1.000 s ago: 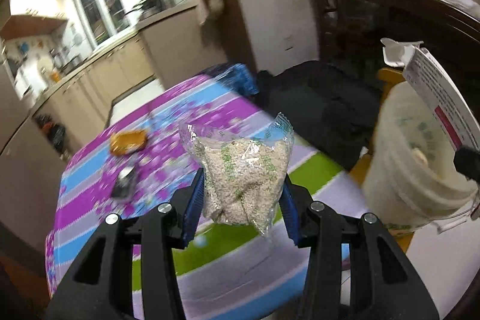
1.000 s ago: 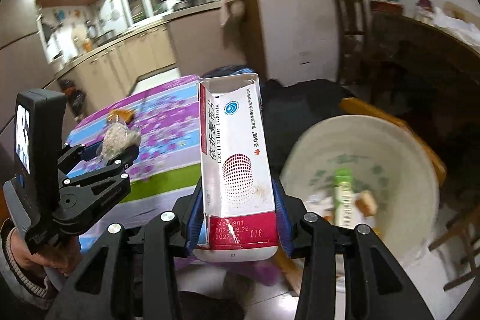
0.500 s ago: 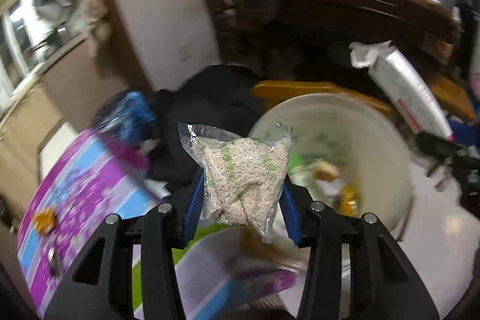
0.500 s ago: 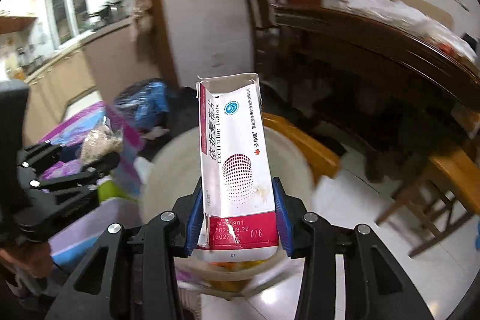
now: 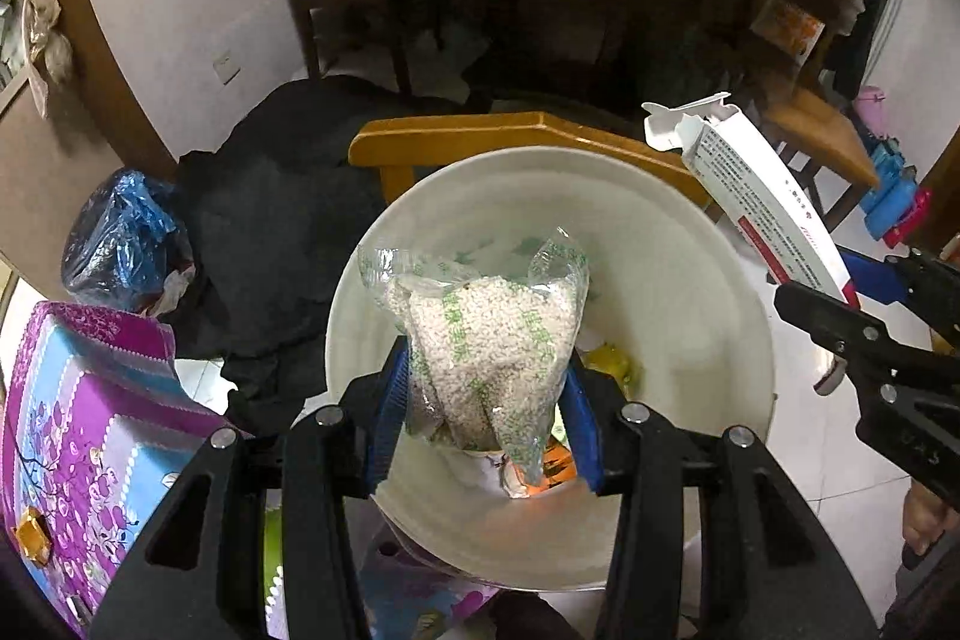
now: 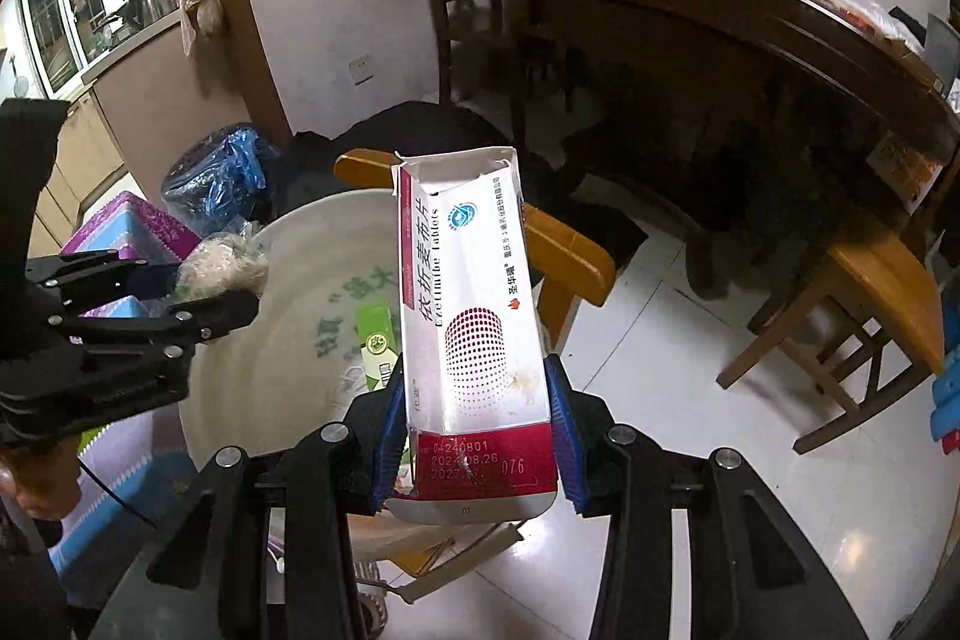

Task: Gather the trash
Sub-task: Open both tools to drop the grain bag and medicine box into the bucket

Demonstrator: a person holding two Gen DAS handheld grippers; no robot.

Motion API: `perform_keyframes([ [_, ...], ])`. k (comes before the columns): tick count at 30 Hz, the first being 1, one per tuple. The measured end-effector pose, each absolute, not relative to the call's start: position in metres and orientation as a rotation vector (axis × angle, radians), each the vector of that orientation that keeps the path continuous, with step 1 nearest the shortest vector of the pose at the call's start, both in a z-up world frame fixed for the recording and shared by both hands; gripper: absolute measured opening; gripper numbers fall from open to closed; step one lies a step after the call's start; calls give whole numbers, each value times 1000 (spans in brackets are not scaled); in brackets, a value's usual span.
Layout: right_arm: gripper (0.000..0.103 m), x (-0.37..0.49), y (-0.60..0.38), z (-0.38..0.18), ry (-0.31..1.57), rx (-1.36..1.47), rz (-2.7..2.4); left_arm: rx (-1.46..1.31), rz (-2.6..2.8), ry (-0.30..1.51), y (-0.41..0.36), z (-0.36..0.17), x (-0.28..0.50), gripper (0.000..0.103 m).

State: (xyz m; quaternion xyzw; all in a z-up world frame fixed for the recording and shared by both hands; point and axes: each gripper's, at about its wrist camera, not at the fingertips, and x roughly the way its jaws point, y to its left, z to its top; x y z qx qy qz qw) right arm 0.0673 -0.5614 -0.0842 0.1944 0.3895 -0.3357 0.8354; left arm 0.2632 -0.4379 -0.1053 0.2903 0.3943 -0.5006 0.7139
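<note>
My left gripper [image 5: 486, 412] is shut on a clear plastic bag of white pellets [image 5: 486, 340] and holds it over the open white bucket [image 5: 678, 268]. The bucket holds several scraps of trash. My right gripper [image 6: 474, 430] is shut on an opened white and red tablet box [image 6: 468, 316], held upright over the bucket's right rim [image 6: 288, 232]. The box also shows in the left wrist view [image 5: 756, 196], to the right of the bucket. The left gripper with its bag [image 6: 222, 268] shows at the left of the right wrist view.
The table with the purple and blue floral cloth [image 5: 90, 412] lies at lower left. A yellow wooden chair [image 5: 480, 136] stands behind the bucket. A blue plastic bag [image 5: 120, 244], dark cloth, a dark wooden table [image 6: 690, 10] and a wooden stool [image 6: 870, 304] stand around.
Both grippers swung from the floral table toward the bucket. The bag now hangs over the bucket's mouth and the box is at its right rim. Both grips are unchanged.
</note>
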Motion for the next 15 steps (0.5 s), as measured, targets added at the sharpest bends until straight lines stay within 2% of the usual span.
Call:
perform_keyframes([
  [15,44,95,-541,-100,840,433,-661,648,-1084,878,-434,-106,270,45],
])
